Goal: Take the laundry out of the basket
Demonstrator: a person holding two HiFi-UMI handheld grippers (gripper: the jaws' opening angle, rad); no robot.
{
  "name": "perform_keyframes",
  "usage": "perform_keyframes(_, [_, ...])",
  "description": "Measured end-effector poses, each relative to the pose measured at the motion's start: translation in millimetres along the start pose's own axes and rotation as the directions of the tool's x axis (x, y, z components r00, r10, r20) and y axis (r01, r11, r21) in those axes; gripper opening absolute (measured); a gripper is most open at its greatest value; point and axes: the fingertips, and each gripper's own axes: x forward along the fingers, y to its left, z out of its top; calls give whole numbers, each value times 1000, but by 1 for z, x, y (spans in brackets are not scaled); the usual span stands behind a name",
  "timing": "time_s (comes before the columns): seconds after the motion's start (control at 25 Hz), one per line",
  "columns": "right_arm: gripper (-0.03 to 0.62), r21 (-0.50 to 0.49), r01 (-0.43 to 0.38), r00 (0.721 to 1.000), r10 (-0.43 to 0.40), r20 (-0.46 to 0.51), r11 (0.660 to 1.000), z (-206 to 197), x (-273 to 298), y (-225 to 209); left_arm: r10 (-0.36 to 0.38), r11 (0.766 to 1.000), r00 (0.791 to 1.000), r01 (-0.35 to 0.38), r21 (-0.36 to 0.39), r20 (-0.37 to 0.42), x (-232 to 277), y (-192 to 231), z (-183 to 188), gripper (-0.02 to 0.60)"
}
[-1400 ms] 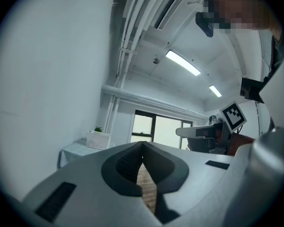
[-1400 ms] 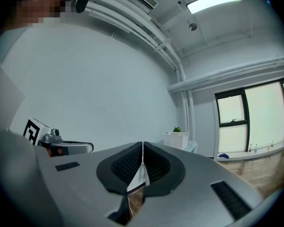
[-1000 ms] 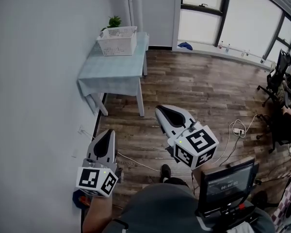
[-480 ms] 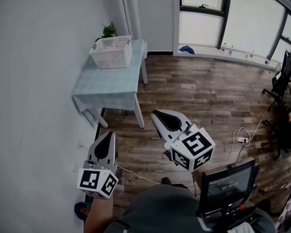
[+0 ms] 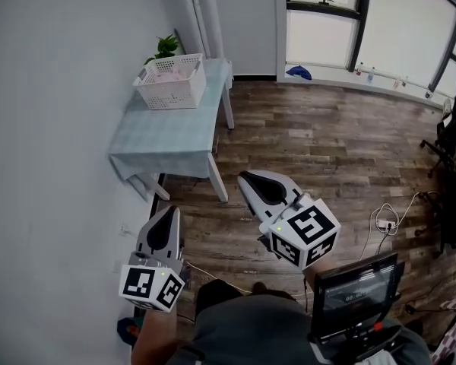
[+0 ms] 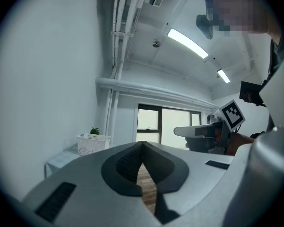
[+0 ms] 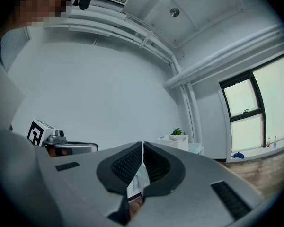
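Grippers, two, both in your hands. Your left gripper (image 5: 170, 208) is at the near left and your right gripper (image 5: 245, 177) is just to its right. Each points level toward the far end of the room, with its jaws clenched together on nothing. Each carries one marker cube, the left cube (image 5: 152, 284) and the right cube (image 5: 305, 233). Their faces bear black-and-white square patterns and no readable words.

Basket (image 5: 171, 80), one: white lattice, standing on the far end of the table (image 5: 167, 139). That is the only table, cloth-covered and set against the left wall, well apart from both grippers. Laundry (image 5: 169, 70): pale pink cloth lying inside the basket; you cannot count its pieces from these views.

Plant (image 5: 163, 46), one, just behind the basket in the far left corner. Blue item (image 5: 298, 73), one, on the floor below the far windows. Screen (image 5: 355, 291), one, at the near right; its row of characters is too small to read. Power strip (image 5: 384, 220), one, with a white cable, lies on the wood floor at right.
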Motion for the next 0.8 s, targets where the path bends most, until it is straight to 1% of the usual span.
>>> perform_keyframes(0.2, [20, 16, -9, 1000, 9, -12, 1000, -6, 27, -16, 22, 1000, 1000, -22, -2, -14, 25, 22, 1, 2])
perform_keyframes(0.4, [20, -23, -23, 1000, 23, -4, 999, -2, 72, -29, 5, 1000, 1000, -5, -15, -5, 61, 57, -1, 2])
perform_keyframes(0.64, [20, -69, 6, 1000, -8, -27, 998, 8, 126, -50, 4, 1000, 1000, -3, -27, 30, 99, 102, 10, 2])
perform_keyframes(0.8, [20, -68, 17, 999, -20, -42, 998, 15, 167, -60, -6, 998, 1000, 7, -57, 18, 121, 139, 18, 2])
